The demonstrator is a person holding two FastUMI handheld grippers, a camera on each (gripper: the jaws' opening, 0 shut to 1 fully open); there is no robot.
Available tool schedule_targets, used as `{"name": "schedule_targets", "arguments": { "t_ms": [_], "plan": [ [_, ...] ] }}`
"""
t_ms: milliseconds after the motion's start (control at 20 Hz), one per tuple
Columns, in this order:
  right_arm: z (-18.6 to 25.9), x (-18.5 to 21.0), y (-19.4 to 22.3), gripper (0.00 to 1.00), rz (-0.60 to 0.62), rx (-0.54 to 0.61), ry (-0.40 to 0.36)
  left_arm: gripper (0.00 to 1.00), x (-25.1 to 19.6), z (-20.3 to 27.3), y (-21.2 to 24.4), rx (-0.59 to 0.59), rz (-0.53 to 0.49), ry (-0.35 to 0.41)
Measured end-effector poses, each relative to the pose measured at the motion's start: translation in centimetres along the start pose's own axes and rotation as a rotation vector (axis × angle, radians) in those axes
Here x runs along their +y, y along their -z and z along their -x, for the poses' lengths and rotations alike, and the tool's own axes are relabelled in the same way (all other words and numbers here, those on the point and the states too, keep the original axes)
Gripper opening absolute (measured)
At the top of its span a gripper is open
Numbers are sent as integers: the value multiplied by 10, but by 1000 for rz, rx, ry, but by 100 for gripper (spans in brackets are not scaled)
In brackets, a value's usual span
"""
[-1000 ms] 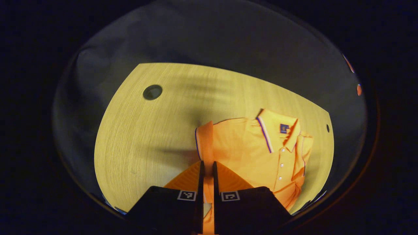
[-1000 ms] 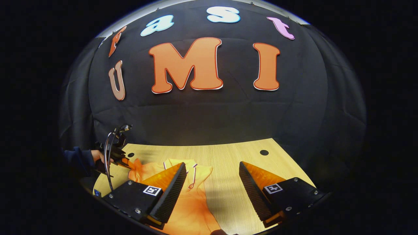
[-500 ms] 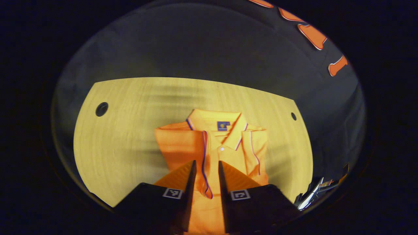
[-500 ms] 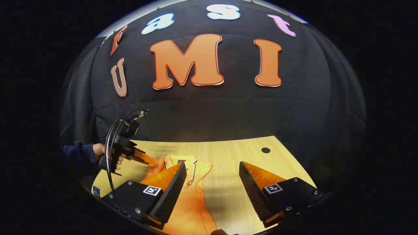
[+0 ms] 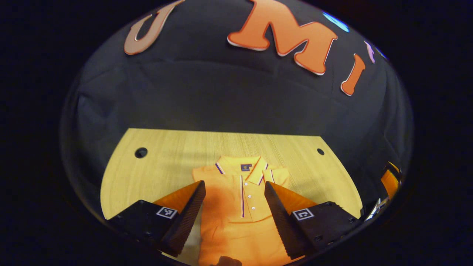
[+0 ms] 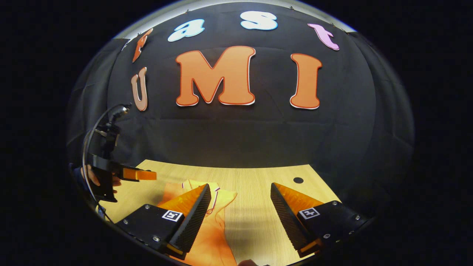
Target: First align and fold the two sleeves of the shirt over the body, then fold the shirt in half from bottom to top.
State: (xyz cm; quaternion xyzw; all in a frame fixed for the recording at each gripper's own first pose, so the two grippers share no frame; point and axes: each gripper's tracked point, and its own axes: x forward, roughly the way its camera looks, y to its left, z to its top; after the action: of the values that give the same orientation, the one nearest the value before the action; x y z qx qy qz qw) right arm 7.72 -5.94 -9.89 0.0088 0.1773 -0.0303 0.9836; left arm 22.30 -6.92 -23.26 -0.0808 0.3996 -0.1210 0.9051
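An orange polo shirt lies flat on the wooden table, collar at the far end and both sleeves folded in over the body. My left gripper hovers open above the shirt's middle, with nothing between its fingers. In the right gripper view, the right gripper stands open over the table beside the shirt, whose edge lies under its left finger. The left gripper shows there at the far left, held by a hand above the table.
The table has a round hole near each far corner. Bare wood lies to the right of the shirt. The black cloth wall stands behind the table. Part of the right gripper shows at the right edge of the left gripper view.
My left gripper has opened and let go of the sleeve, which now lies folded on the body. It has risen and drawn back from the shirt. The right gripper has barely moved.
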Motion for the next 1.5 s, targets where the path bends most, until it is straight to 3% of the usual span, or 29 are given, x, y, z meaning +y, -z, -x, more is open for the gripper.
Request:
{"name": "schedule_targets", "arguments": {
  "t_ms": [450,550,700,800,1000,1200,1500],
  "plan": [
    [29,20,0,98,36,-81,-134,96,0,191,-28,-495,-76,-278],
    [44,27,-4,98,13,-101,-172,96,0,229,-24,-571,-79,-327],
    [65,27,-1,98,22,-117,-167,96,0,274,-9,-617,-90,-356],
    [78,29,12,98,20,-107,-148,96,-6,280,12,-594,-113,-329],
    [106,30,71,98,21,27,-97,95,4,265,86,-390,-131,-244],
    [124,28,115,98,-22,139,-53,94,19,268,124,-290,-158,-227],
    [137,31,185,98,-21,335,-70,94,20,245,202,-48,-137,-171]
  ]
}}
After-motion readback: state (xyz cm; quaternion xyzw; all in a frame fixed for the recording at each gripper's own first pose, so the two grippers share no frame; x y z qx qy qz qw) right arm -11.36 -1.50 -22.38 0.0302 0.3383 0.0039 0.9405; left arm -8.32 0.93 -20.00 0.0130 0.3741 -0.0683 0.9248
